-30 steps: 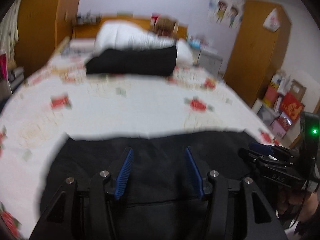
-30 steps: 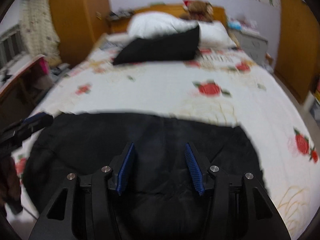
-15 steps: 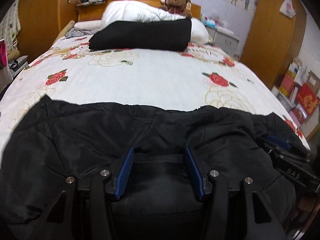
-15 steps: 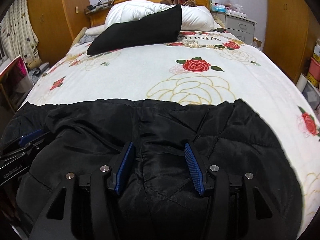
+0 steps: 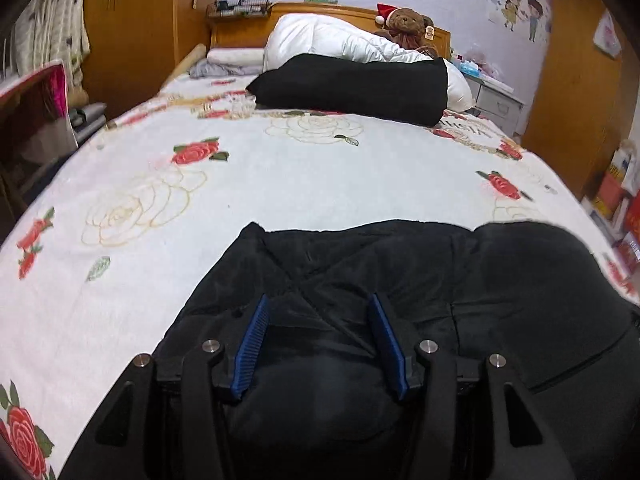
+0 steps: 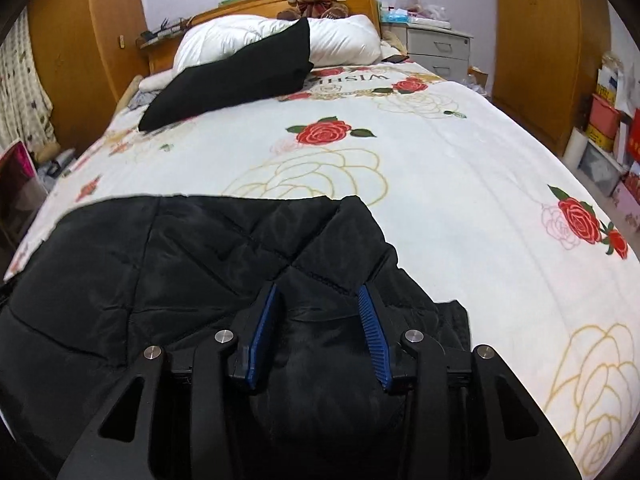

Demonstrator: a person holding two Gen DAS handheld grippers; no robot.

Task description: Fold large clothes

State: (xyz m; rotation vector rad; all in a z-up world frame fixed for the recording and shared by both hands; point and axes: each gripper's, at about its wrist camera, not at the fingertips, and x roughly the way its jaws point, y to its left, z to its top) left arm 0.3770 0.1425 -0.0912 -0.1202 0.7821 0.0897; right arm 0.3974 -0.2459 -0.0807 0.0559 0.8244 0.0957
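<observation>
Left wrist view: left gripper [image 5: 320, 312] sat over the black quilted jacket [image 5: 420, 280], which lay at the near end of the bed [image 5: 280, 184]. Fabric bulged up between the blue pads [image 5: 251, 350], but whether they pinched it or just straddled it, can't tell. Risk, as I judged it: puffy slick shell could slip out w/ only a thin layer caught, so the fold would drag lopsided. Nothing blocked the way ahead; open sheet betw. jacket and the black folded bundle [image 5: 352, 88] near the headboard, well apart. White duvet [image 5: 320, 40] & teddy bear [image 5: 406, 22] behind that.

Right wrist view: right gripper [image 6: 318, 300] had its jaws closing, a ridge of jacket [image 6: 160, 260] along a seam between them; pads looked not yet pressed in. Risk: closing on the seam ridge alone might grab one layer, leaving the underside behind; uneven grip vs. the other side could skew the fold. Bedside drawers [image 6: 436, 46] & boxes at right stood clear of the work.
</observation>
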